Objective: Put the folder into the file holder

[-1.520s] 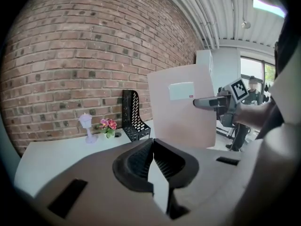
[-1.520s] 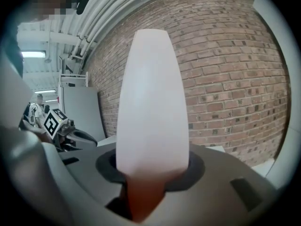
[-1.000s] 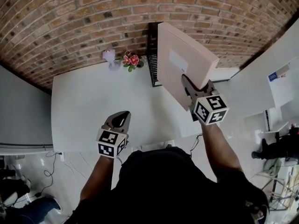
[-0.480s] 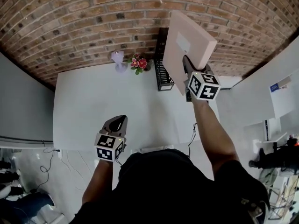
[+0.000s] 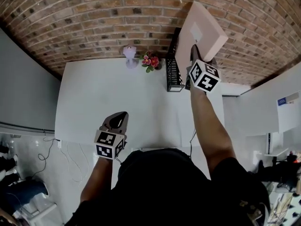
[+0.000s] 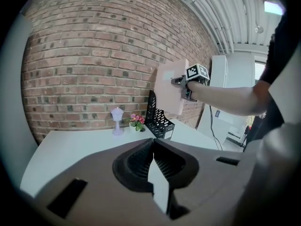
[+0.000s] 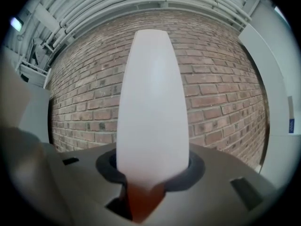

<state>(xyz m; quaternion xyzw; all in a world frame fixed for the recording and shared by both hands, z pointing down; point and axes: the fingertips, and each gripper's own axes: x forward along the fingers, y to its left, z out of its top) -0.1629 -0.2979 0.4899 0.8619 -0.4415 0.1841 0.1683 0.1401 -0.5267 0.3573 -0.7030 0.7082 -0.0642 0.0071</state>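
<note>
Two fingers (image 7: 195, 171) of the right gripper (image 5: 194, 54) clamp the folder (image 5: 207, 32) by its lower edge, raised above the file holder (image 5: 173, 74).
It looks stiff, boxy, fairly light and smooth; pinched at one edge it may swing, so a firm hold seems wise; left gripper (image 5: 121, 118), fingers together and empty, hangs well short of the file holder, over the bench (image 5: 94, 93).

The folder (image 5: 207, 36) hides part of the file holder (image 5: 173, 74); its label (image 5: 196, 32) unreadable
</note>
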